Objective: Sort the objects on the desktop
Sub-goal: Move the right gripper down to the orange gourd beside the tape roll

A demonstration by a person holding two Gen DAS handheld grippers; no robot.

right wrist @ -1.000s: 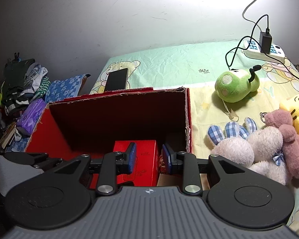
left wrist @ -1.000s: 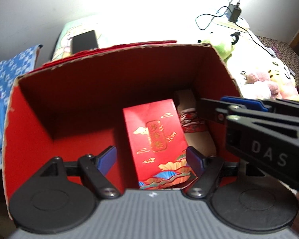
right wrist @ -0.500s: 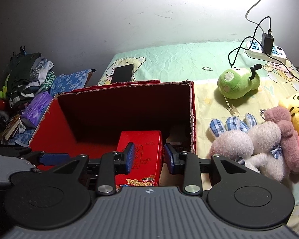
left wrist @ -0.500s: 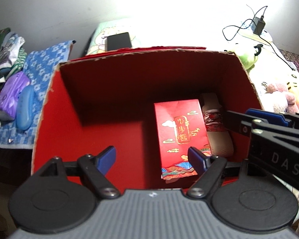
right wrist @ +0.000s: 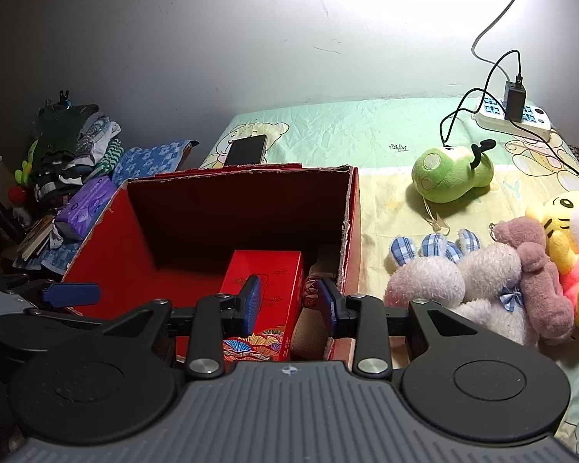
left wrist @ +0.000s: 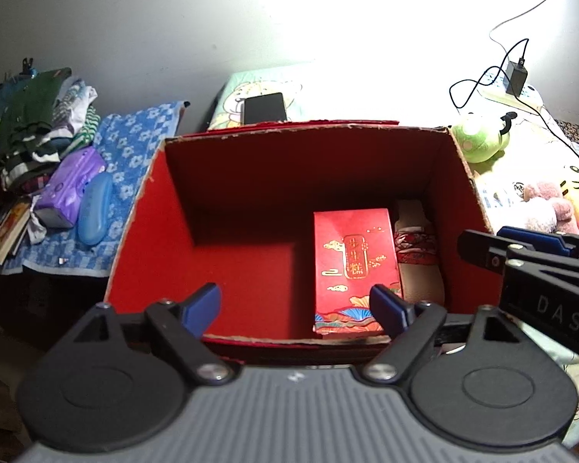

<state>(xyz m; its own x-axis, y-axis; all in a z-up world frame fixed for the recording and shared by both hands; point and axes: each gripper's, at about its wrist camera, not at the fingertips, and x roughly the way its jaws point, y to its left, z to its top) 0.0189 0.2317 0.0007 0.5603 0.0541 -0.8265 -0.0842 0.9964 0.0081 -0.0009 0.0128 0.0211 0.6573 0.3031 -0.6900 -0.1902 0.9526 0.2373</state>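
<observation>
Red gift box (left wrist: 355, 266), left wrist view: lies flat on the floor of the red carton (left wrist: 289, 131), ahead of the left tongs (left wrist: 295, 301) and nearest their right-hand pad. Flanked further right by a beige roll (left wrist: 419, 270) with a red band. Left tongs: spread wide, just opened further, with nothing between the pads. Step in hand, as judged: placement of the gift box finished, tongs free for another item.

Right wrist view: shows the same gift box (right wrist: 266, 281) just ahead of the right tongs (right wrist: 288, 295), low in the carton's near right part. Right tongs: partly apart, opened slightly just now, clamped on nothing. Unsorted to the right of these tongs: pink plush rabbit (right wrist: 444, 285) and green plush (right wrist: 451, 177); beyond the carton, ahead: black phone (right wrist: 247, 148). Next move, as judged: swing toward the plush pile, open wider for the soft bulk, grip, clear the carton wall (right wrist: 351, 231), lower into the free left half.
</observation>
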